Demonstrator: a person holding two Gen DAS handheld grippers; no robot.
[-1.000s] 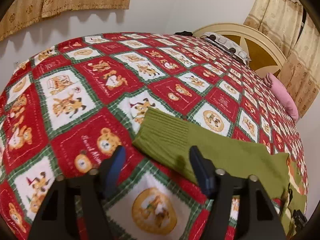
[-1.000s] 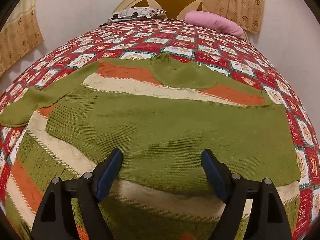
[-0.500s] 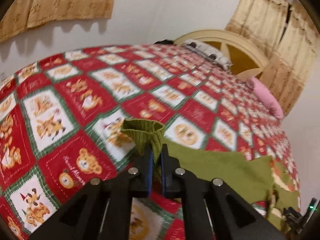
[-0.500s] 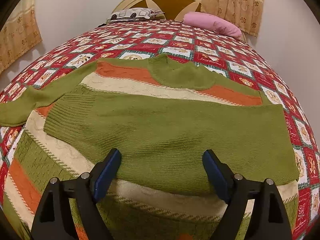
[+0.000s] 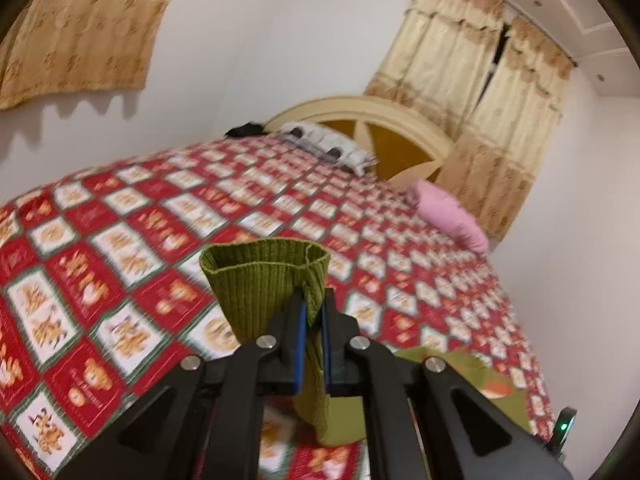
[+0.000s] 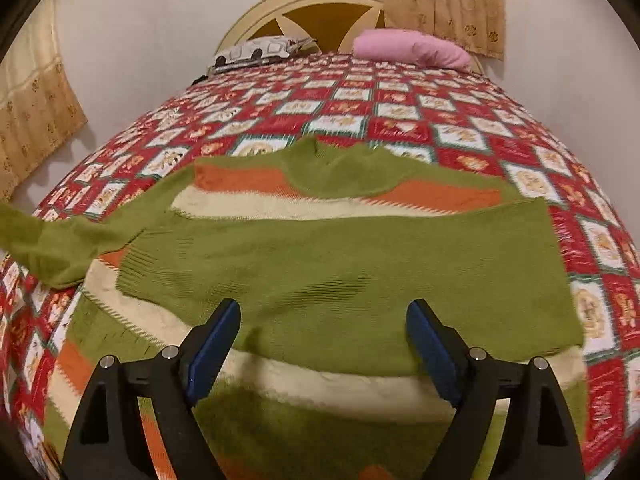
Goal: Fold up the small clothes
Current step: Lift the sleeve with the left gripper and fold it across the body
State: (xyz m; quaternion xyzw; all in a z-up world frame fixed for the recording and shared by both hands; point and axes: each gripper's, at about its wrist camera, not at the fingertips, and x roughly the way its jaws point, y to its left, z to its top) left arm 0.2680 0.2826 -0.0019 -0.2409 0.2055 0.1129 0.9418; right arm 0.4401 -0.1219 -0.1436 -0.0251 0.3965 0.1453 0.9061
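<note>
Left gripper (image 5: 313,312), open a second ago, now pinches the sweater's (image 6: 344,264) sleeve cuff (image 5: 264,280) clear of the bedspread (image 5: 120,240), starting the fold; right gripper (image 6: 322,334) hovers wide over the sweater.

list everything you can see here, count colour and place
sweater: 1, green with orange and cream stripes, flat on bedspread, one sleeve folded across the body
sleeve cuff: 1, green ribbed, lifted off the bed
bedspread: 1, red, white, green check, covers bed
pink pillow: 1, by headboard
patterned pillow: 1, white and dark, by headboard
headboard: 1, cream and brown
curtains: beige, on walls
left gripper: black, blue fingers shut on cuff
right gripper: open above sweater
</note>
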